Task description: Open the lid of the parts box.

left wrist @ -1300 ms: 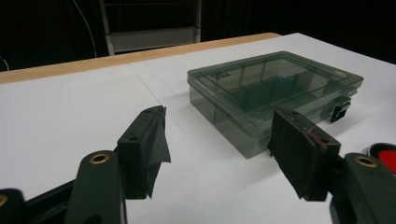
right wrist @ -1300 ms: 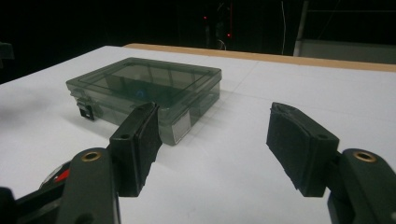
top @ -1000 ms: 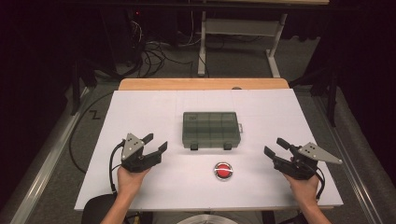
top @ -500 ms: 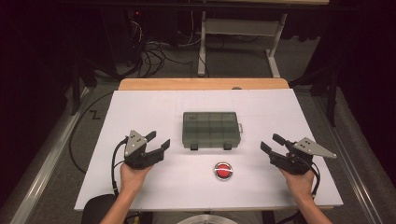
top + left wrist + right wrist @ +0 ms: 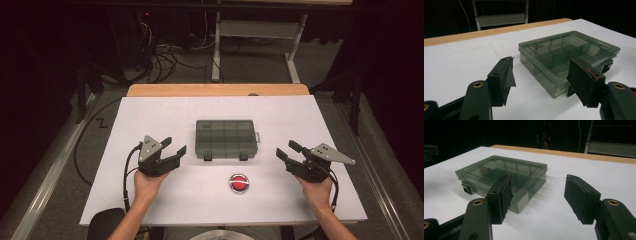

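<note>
Flanking smoky translucent rectangular compartment box [image 5: 226,138]: left gripper [image 5: 176,148], right gripper [image 5: 285,151], both agape.

A lab: white-covered table [image 5: 150,200], tangled cables [image 5: 165,52] on grey floor, metal stand [image 5: 255,30], dark surroundings.

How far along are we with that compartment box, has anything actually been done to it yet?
Nothing looks done yet. The grey compartment box sits shut mid-table with both front latches down. In hand: the left gripper and right gripper flank it, jaws open, holding nothing and not touching it; the right jaws have just been narrowing slightly. Left: reaching the box and handling it. The red button sits nearer the person.
</note>
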Action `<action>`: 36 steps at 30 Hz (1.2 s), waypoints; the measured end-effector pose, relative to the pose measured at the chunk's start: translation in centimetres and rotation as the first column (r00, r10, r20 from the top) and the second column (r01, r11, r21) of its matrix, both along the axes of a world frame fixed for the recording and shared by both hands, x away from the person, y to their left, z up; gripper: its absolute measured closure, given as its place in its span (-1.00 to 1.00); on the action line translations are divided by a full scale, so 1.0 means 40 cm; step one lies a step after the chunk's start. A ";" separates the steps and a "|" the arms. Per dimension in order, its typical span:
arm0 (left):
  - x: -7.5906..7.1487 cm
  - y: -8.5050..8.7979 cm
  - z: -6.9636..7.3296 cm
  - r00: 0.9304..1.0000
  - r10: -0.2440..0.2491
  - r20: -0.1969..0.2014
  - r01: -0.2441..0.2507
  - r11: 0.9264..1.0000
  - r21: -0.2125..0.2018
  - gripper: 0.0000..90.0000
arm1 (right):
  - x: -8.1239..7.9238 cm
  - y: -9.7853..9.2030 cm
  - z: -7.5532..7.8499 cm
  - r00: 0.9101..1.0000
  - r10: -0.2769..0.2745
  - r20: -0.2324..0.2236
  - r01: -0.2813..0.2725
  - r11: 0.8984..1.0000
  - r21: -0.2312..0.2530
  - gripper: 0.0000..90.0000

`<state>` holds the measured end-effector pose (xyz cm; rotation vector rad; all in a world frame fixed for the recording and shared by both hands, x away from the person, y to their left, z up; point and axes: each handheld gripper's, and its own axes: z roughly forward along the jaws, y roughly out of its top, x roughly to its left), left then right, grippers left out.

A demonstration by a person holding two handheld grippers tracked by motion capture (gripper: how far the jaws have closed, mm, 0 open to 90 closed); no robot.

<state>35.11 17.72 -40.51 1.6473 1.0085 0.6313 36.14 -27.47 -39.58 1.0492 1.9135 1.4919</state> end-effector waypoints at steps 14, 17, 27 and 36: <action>0.034 -0.031 -0.004 1.000 -0.009 -0.001 0.009 1.000 0.010 -0.16 | 0.035 0.041 -0.002 1.000 0.023 -0.014 -0.023 1.000 -0.009 -0.06; 0.040 -0.037 -0.005 1.000 -0.011 0.002 0.011 1.000 0.007 -0.16 | 0.043 0.053 -0.002 0.999 0.030 -0.015 -0.030 0.999 -0.011 -0.06; 0.058 -0.051 -0.011 1.000 -0.014 -0.003 0.014 1.000 0.009 -0.16 | 0.071 0.090 -0.009 0.999 0.040 -0.031 -0.041 0.999 -0.023 -0.06; 0.080 -0.076 -0.007 0.999 -0.033 -0.007 0.033 0.999 0.030 -0.16 | 0.092 0.112 -0.009 0.998 0.044 -0.039 -0.045 0.999 -0.025 -0.06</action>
